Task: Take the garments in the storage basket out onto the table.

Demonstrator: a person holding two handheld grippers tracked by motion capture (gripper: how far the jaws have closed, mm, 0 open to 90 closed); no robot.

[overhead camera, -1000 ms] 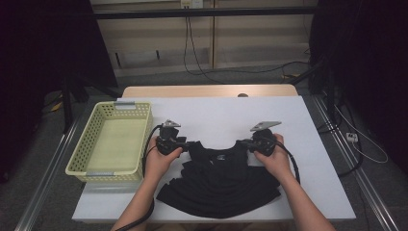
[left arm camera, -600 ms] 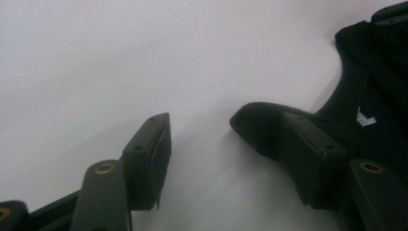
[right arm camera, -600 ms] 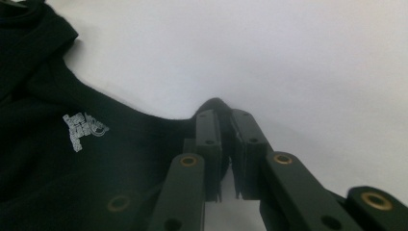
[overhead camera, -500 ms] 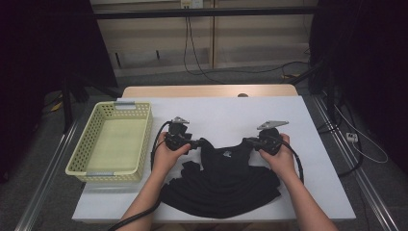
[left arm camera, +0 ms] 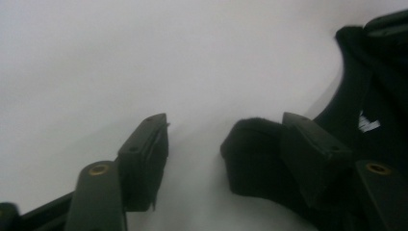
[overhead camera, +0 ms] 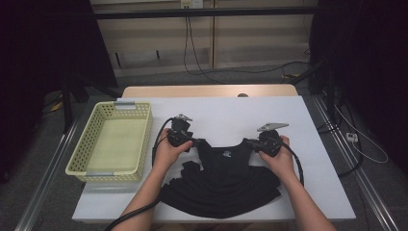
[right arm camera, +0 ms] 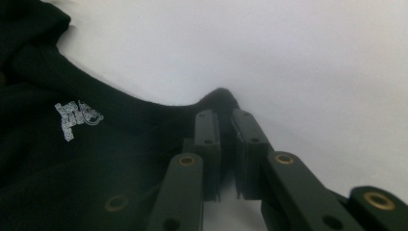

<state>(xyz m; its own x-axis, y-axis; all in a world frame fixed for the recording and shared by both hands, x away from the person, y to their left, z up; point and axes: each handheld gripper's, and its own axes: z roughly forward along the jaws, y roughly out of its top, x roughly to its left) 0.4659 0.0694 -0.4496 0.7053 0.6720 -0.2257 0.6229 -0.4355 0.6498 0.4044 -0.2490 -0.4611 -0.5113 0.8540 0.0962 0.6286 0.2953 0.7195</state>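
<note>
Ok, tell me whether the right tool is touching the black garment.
Touching. The right gripper view shows the right tool shut on the black garment, its shoulder edge pinched between the jaws.

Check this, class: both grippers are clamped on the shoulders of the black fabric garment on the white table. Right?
Not quite. The right gripper is clamped on the black fabric garment, but the left gripper view shows the left gripper open, its jaws having just been opening, with cloth beside one jaw.
</note>
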